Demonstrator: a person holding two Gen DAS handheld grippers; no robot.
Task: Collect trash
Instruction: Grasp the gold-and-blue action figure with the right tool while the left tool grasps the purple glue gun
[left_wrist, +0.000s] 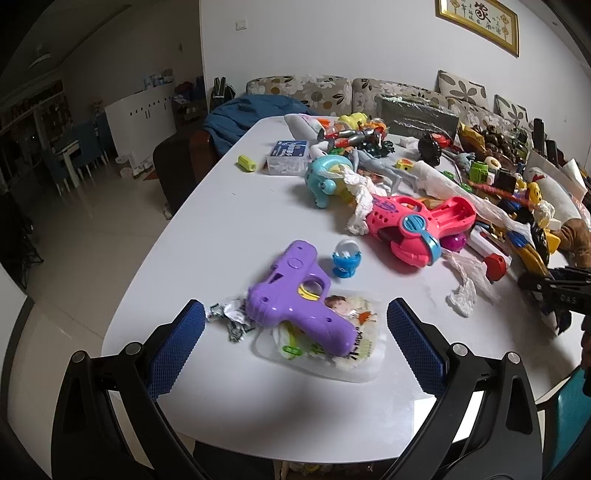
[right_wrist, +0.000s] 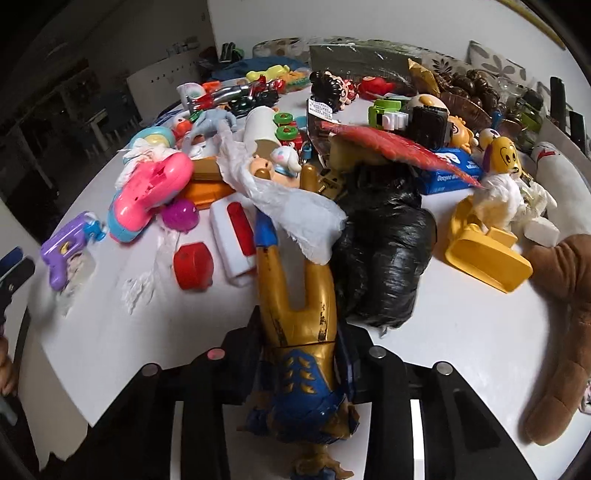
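Observation:
My left gripper (left_wrist: 295, 317) is open above the near end of the white table (left_wrist: 221, 221). Between its blue pads lie a purple toy gun (left_wrist: 295, 295), a clear printed wrapper (left_wrist: 332, 347) under it and a crumpled foil scrap (left_wrist: 229, 317). My right gripper (right_wrist: 299, 332) is shut on a gold and blue toy figure (right_wrist: 295, 295), legs pointing away. White crumpled tissue (right_wrist: 291, 206) lies over the figure's legs. A crumpled black plastic bag (right_wrist: 384, 251) lies just right of it. More tissue bits (right_wrist: 138, 290) lie on the table.
Many toys cover the table: a pink toy gun (left_wrist: 417, 221), a red cap (right_wrist: 194, 266), a yellow scoop (right_wrist: 484, 254), a brown plush (right_wrist: 561, 314), a box of small parts (left_wrist: 288, 155). A sofa (left_wrist: 369, 92) stands behind the table.

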